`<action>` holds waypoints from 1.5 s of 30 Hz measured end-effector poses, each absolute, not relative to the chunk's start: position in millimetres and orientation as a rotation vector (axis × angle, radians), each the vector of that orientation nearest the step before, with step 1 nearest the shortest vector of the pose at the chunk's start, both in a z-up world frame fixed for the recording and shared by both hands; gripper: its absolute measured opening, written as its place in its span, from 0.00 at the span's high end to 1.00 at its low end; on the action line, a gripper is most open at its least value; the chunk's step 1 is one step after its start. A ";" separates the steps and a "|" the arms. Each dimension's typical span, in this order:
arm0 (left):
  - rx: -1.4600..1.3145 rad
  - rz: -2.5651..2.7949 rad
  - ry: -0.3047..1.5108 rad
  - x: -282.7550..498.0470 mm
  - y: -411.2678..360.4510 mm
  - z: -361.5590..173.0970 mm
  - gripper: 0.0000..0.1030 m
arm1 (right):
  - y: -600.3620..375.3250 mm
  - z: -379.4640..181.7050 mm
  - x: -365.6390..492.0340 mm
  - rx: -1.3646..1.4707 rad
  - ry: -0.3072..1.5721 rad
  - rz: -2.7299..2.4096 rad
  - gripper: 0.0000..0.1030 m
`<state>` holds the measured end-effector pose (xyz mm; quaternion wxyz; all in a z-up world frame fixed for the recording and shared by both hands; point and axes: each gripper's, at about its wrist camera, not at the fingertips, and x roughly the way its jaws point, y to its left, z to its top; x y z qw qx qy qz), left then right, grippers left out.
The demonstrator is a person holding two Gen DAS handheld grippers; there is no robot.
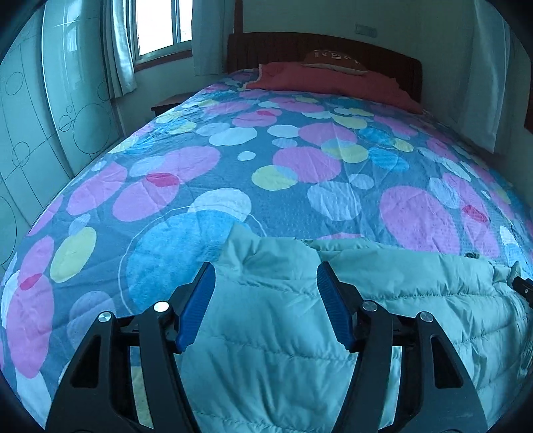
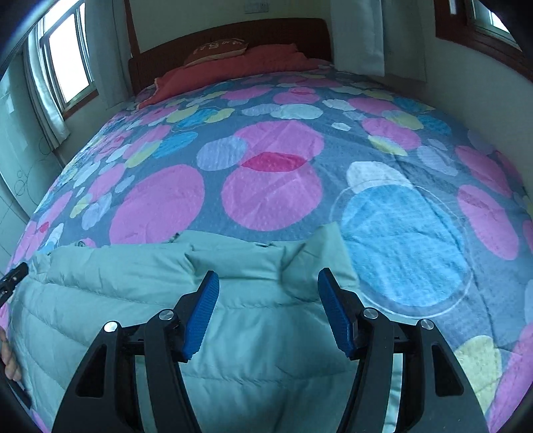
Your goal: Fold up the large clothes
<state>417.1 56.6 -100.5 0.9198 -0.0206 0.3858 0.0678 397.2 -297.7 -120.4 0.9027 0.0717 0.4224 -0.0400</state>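
Note:
A pale green quilted puffer jacket lies spread across the near end of the bed, with a folded corner rising near its far edge. In the left wrist view my left gripper hovers over the jacket's left part, open, its blue pads clear of the fabric. In the right wrist view my right gripper stands open over the right part of the jacket, by a raised fold. A black part of the other gripper shows at the frame edge in each view, the right one and the left one.
The bedspread is blue-grey with large coloured circles and stretches far beyond the jacket. A red blanket and a brown pillow lie by the dark headboard. A wardrobe and a window stand at the left. A hand shows at the left edge.

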 end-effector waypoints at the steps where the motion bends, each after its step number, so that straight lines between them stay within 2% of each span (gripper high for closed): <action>1: -0.039 0.139 0.819 419.5 58.7 -106.5 0.39 | -301.6 -124.8 397.3 0.142 0.893 -0.094 0.41; 4: -0.038 0.137 0.923 432.7 63.5 -132.9 0.38 | -309.5 -144.5 402.9 0.145 0.961 -0.113 0.41; 7: -0.017 0.143 0.923 436.9 61.1 -141.2 0.36 | -309.6 -151.8 405.9 0.146 0.965 -0.111 0.40; 14: -0.068 0.140 0.919 419.5 70.3 -125.5 0.35 | -317.8 -132.2 385.6 0.203 0.923 -0.098 0.39; 23: -0.315 0.210 0.900 324.7 119.5 -110.8 0.30 | -347.4 -104.6 298.3 0.304 0.879 -0.123 0.39; 26: -0.398 0.251 0.906 281.9 129.7 -118.2 0.30 | -356.1 -106.9 265.2 0.357 0.877 -0.129 0.39; 28: -0.431 0.251 0.898 254.4 127.3 -122.7 0.24 | -359.5 -110.9 243.5 0.395 0.876 -0.132 0.39; 32: -0.507 0.191 0.904 219.9 113.1 -134.1 0.23 | -362.5 -129.5 207.8 0.516 0.894 -0.137 0.39; 36: -0.601 0.164 0.931 224.8 106.4 -148.7 0.23 | -358.5 -152.0 196.1 0.633 0.925 -0.112 0.39; 45: -0.721 0.216 0.874 242.3 119.1 -154.7 0.26 | -348.4 -160.9 208.4 0.759 0.881 -0.075 0.40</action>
